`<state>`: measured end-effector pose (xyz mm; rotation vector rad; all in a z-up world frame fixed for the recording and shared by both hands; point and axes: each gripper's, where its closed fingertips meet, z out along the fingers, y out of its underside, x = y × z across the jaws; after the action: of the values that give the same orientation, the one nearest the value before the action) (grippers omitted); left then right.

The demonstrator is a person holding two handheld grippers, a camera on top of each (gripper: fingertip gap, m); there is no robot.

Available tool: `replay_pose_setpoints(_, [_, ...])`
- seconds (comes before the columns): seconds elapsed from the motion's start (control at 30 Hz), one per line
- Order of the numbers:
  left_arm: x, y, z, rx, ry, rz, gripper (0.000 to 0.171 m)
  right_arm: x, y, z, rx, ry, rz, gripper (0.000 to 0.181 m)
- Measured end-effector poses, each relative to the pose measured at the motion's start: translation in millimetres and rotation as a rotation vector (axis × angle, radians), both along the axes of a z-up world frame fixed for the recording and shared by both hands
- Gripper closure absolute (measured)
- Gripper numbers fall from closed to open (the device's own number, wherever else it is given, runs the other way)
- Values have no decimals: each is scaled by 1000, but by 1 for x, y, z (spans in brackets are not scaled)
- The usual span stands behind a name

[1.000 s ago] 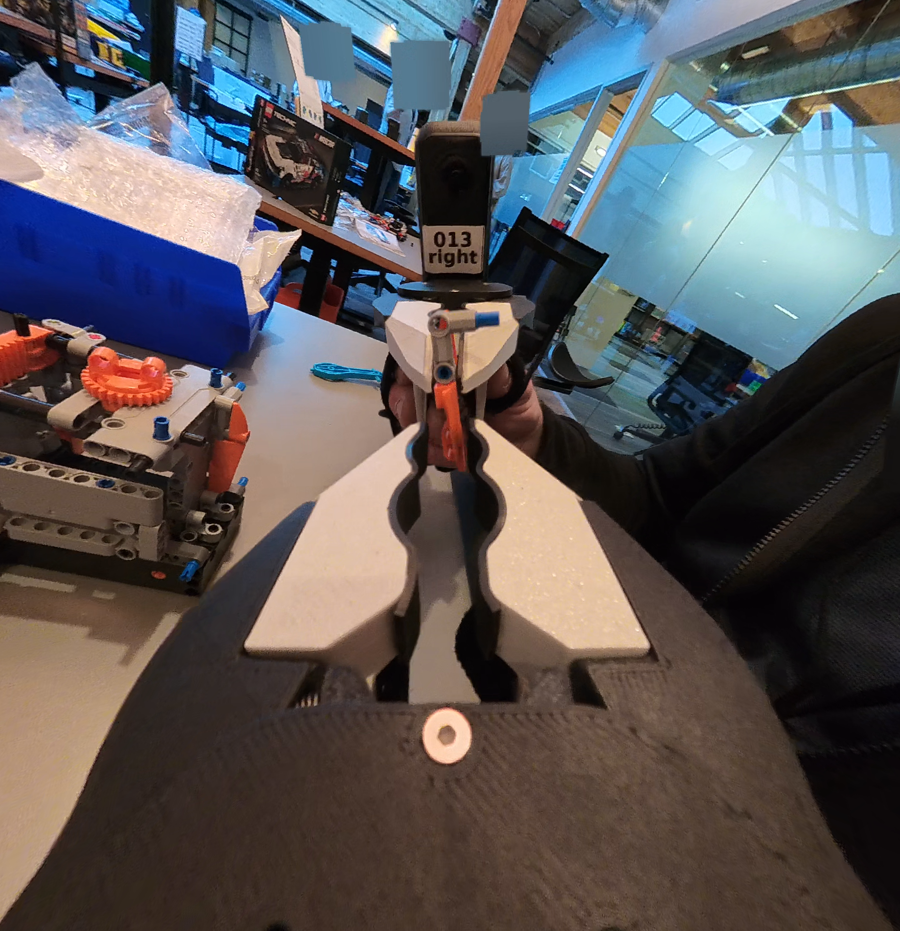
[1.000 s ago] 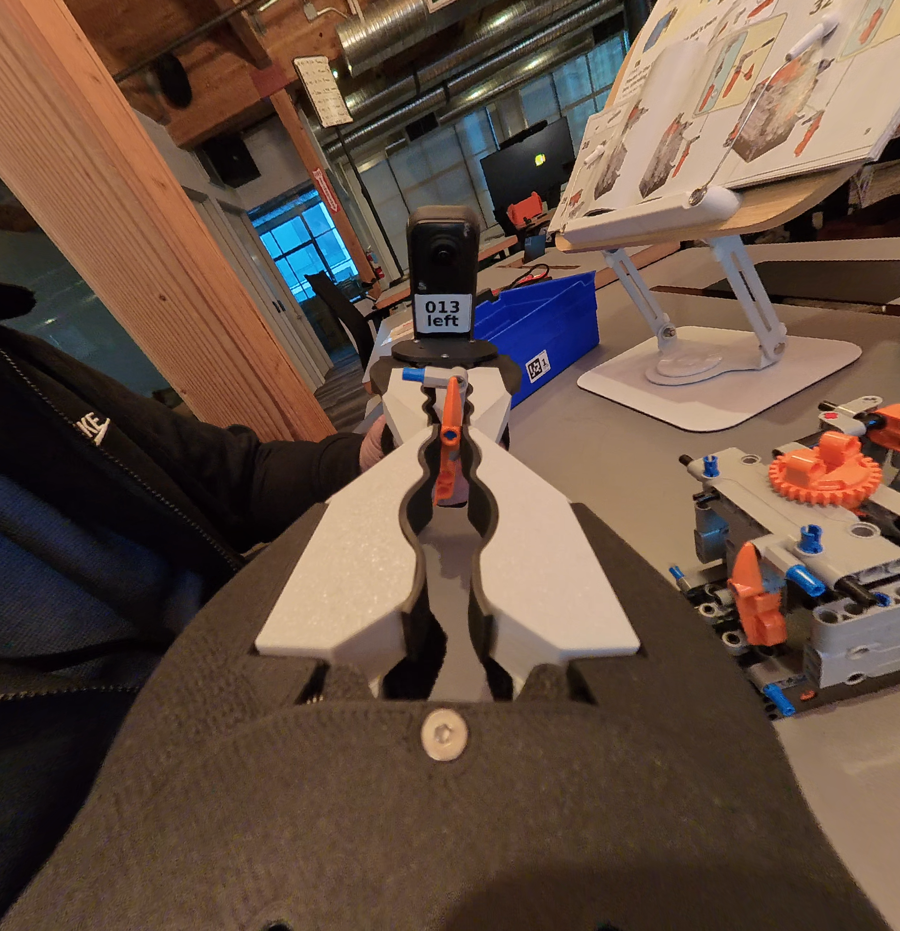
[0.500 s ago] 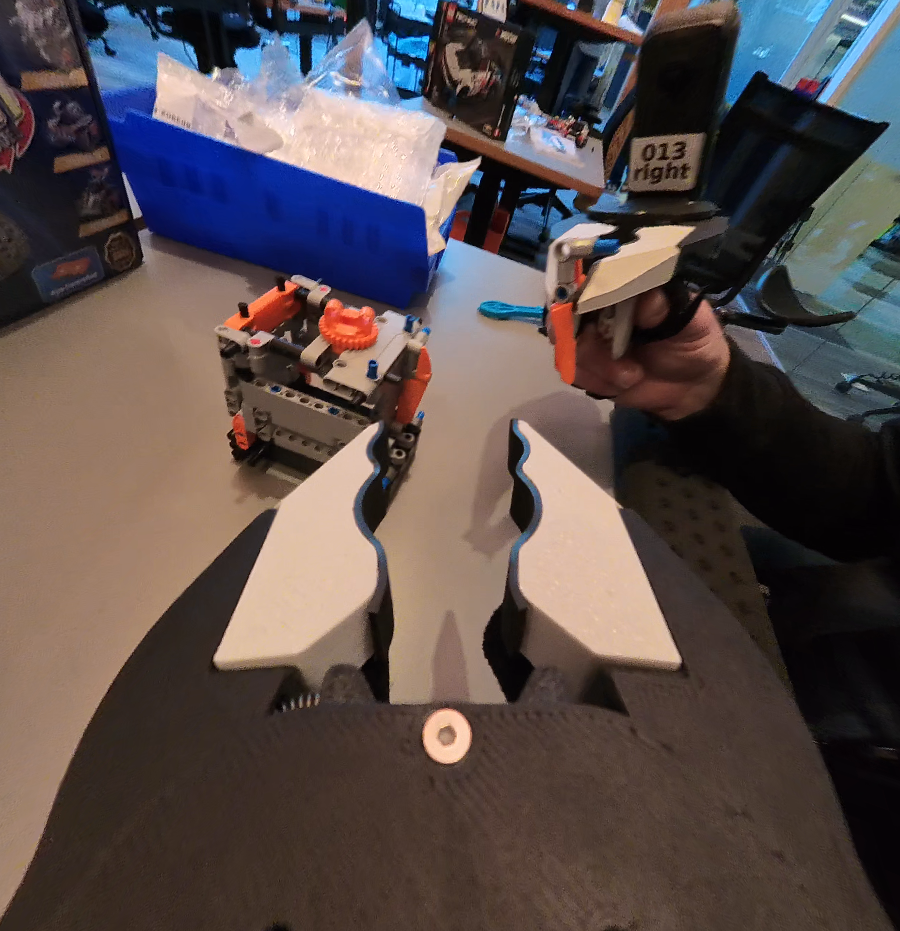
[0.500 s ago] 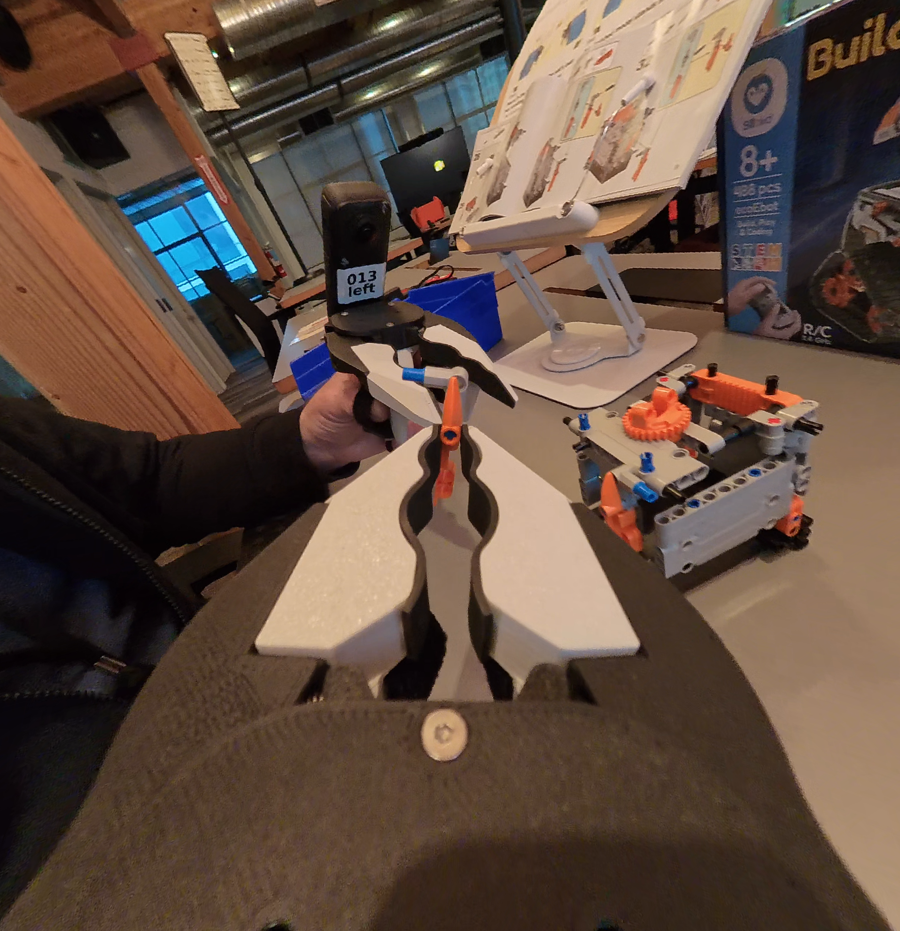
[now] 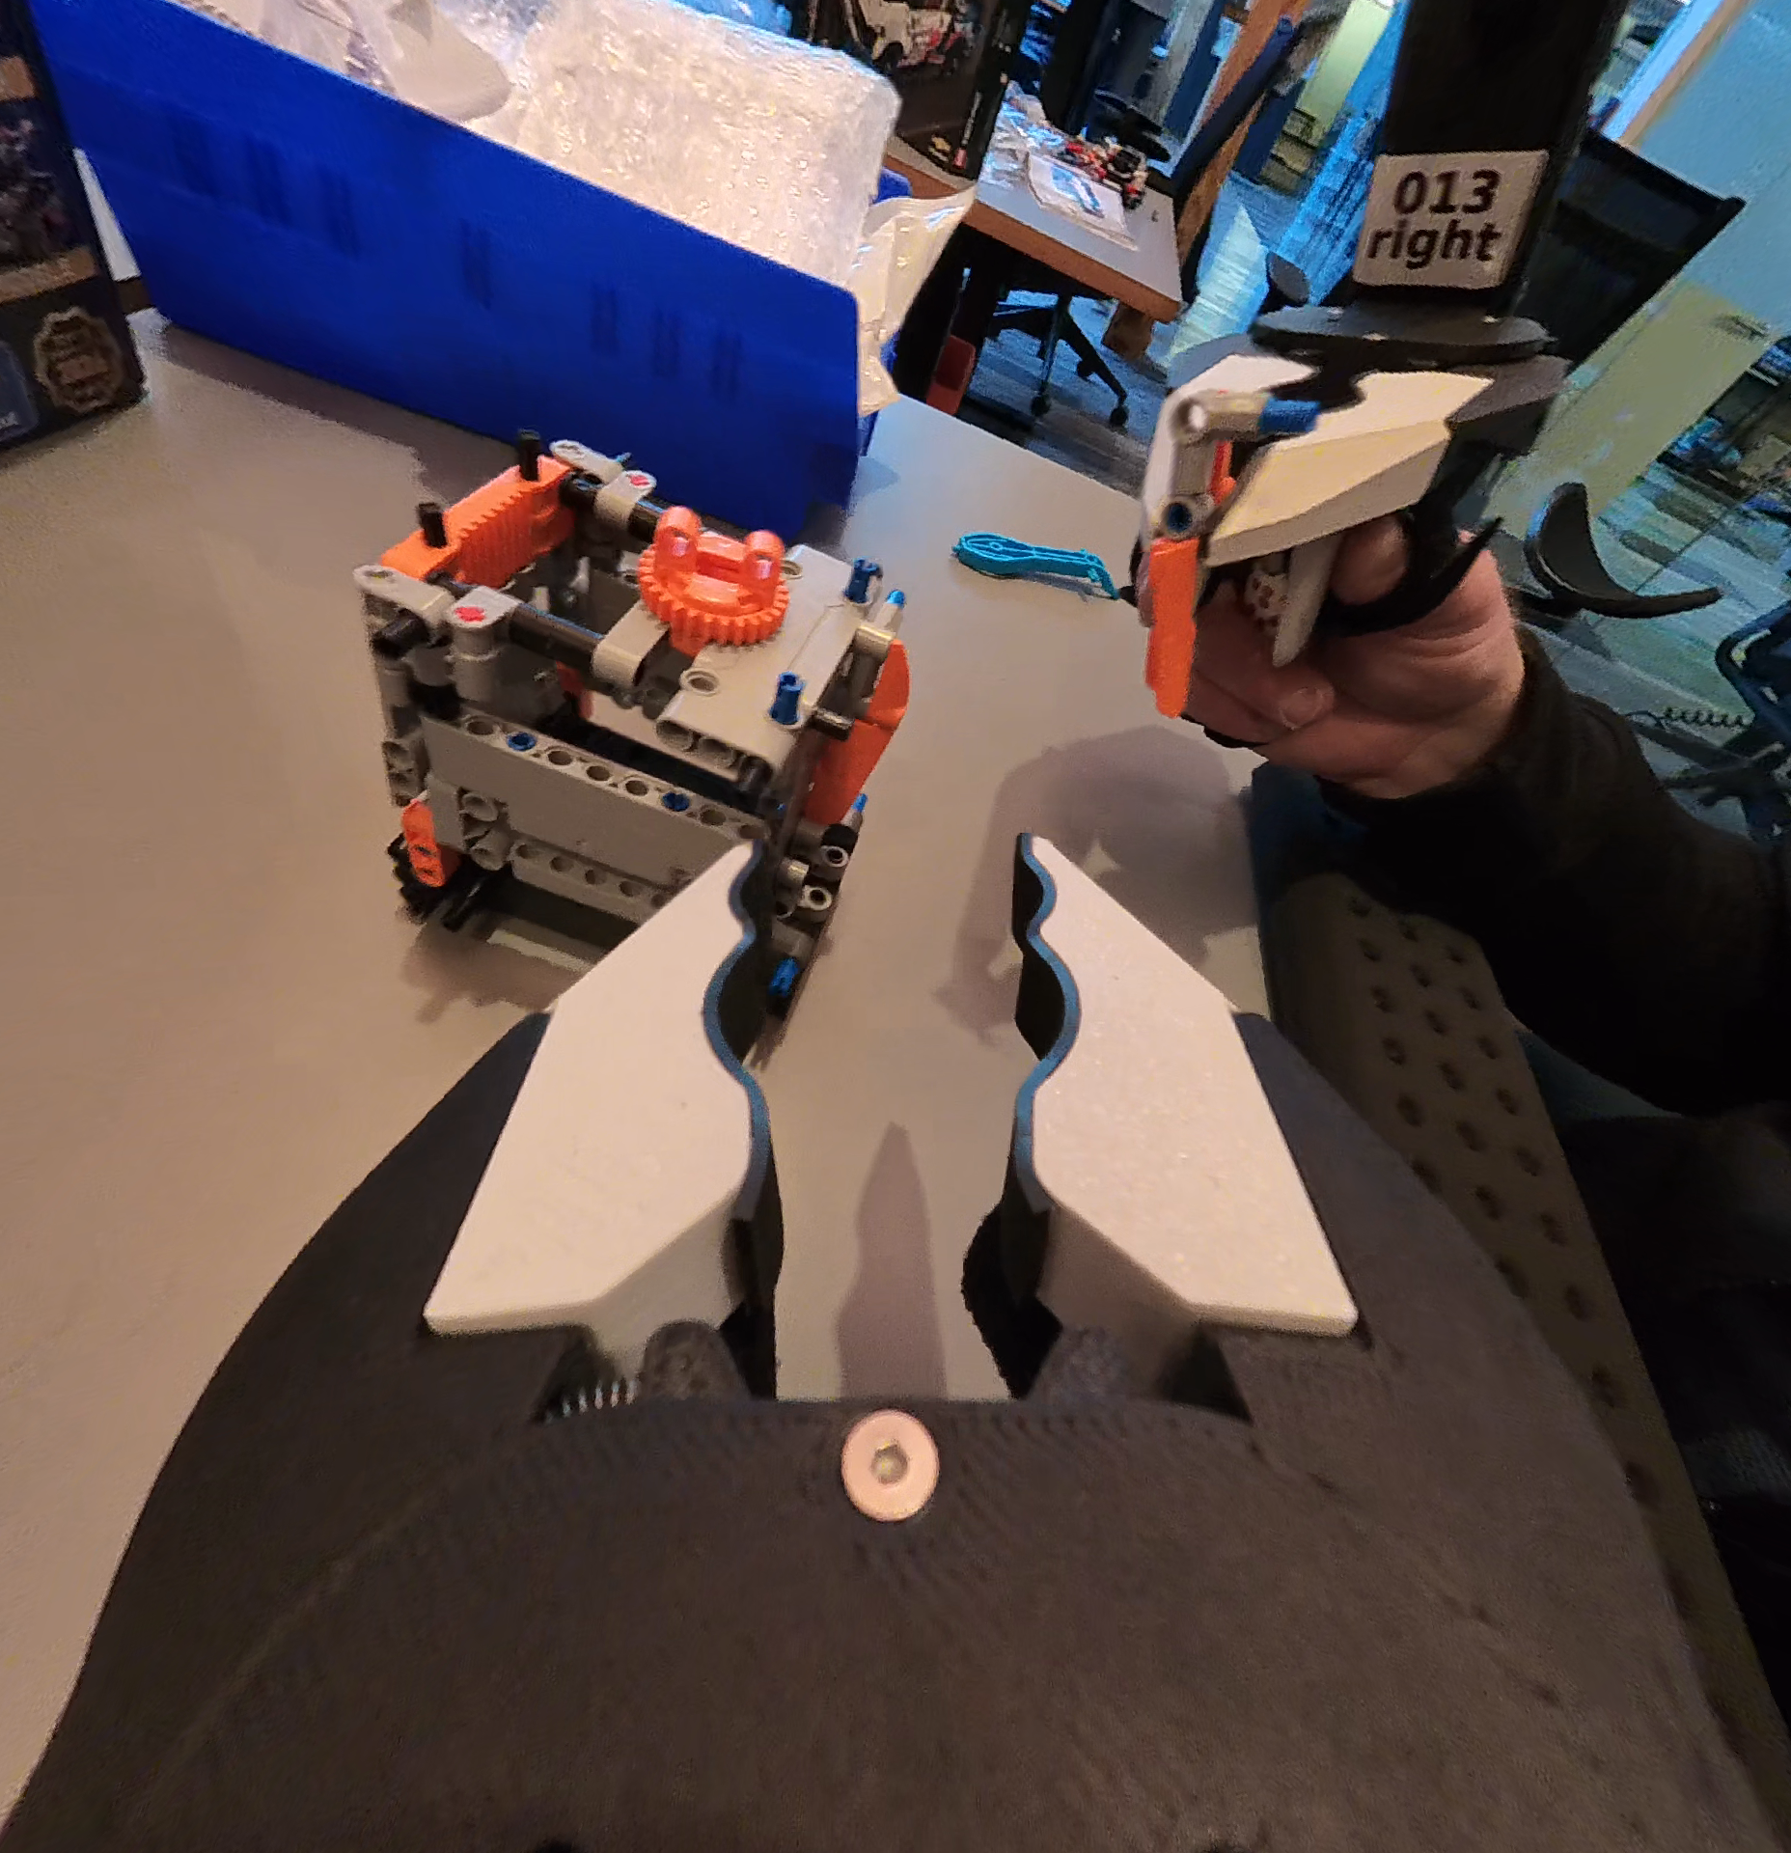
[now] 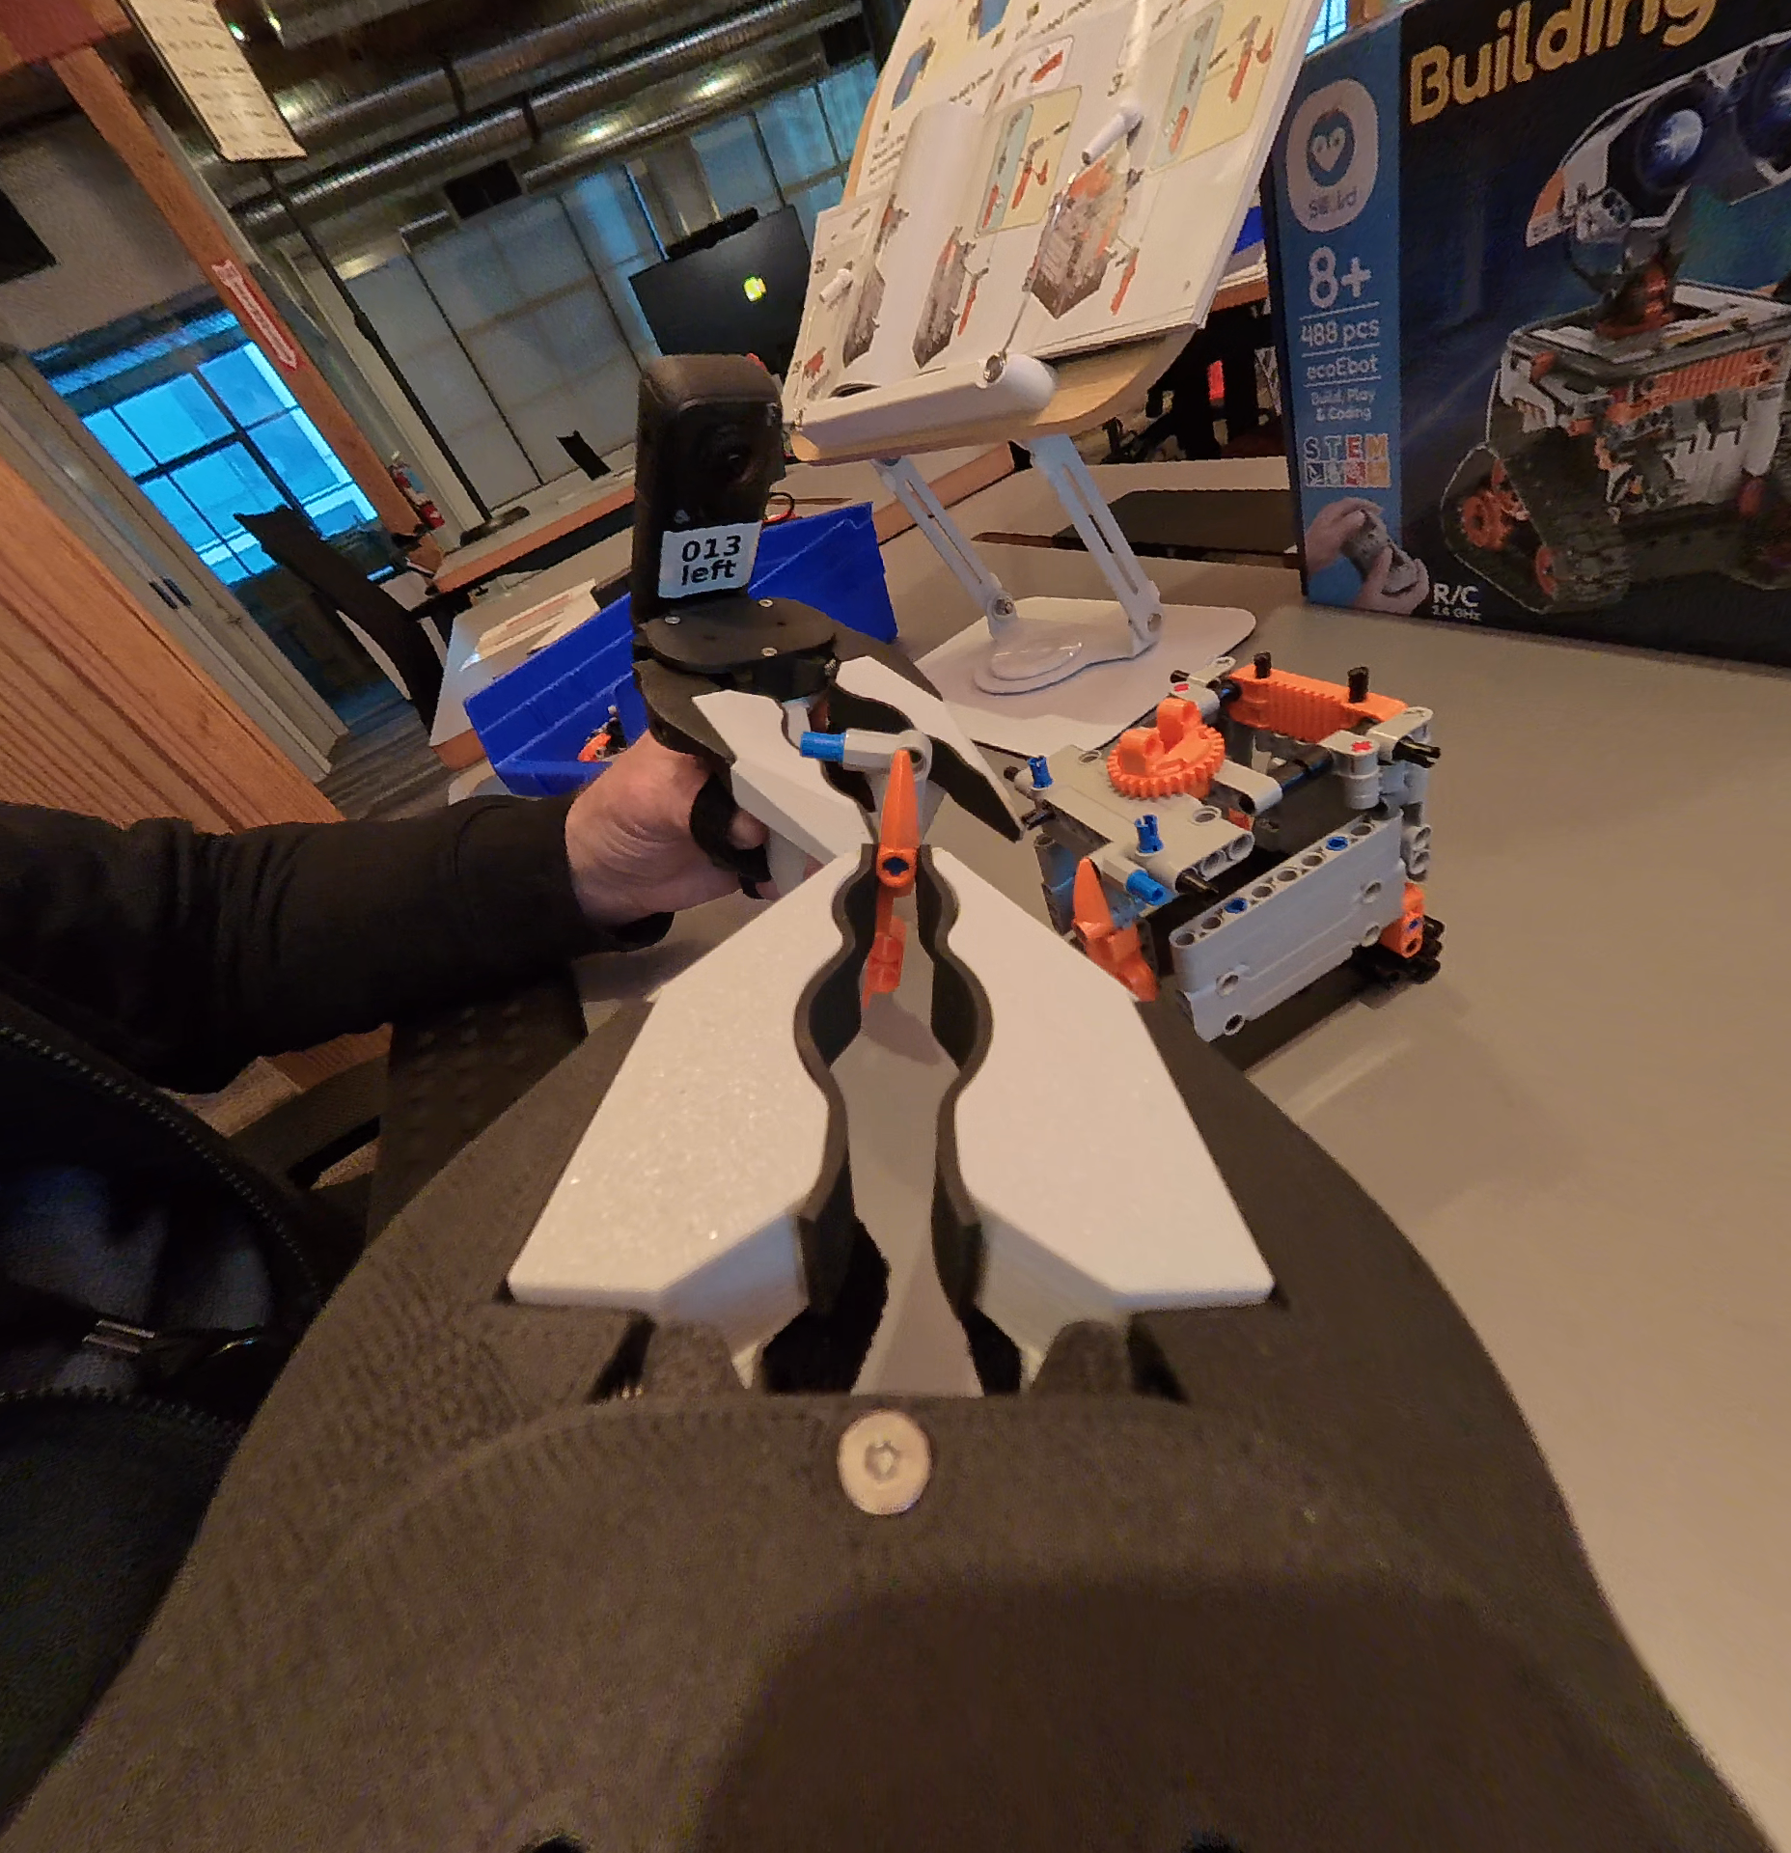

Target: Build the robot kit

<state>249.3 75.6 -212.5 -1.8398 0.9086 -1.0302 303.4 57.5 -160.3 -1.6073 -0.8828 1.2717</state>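
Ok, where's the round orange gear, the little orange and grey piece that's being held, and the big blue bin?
round orange gear point(image 5: 709, 594), left wrist view, toothed rim.
orange and grey piece point(image 6: 896, 862), right wrist view, orange middle.
big blue bin point(image 5: 450, 261), left wrist view, front wall.

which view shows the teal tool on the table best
The left wrist view: the teal tool lies in plain sight on the grey table, between the blue bin and the right gripper. The right wrist view does not show it.
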Motion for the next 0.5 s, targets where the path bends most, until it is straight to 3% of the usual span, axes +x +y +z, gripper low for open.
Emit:
replay_pose_setpoints(0.3, [15, -14, -1, 29, 33, -56, 129, 13, 6, -4, -15, -3, -38, 176])
replay_pose_setpoints(0.5, [-15, 4, 16, 106, 13, 71, 126, 18, 9, -4, -21, 14, -53, 176])
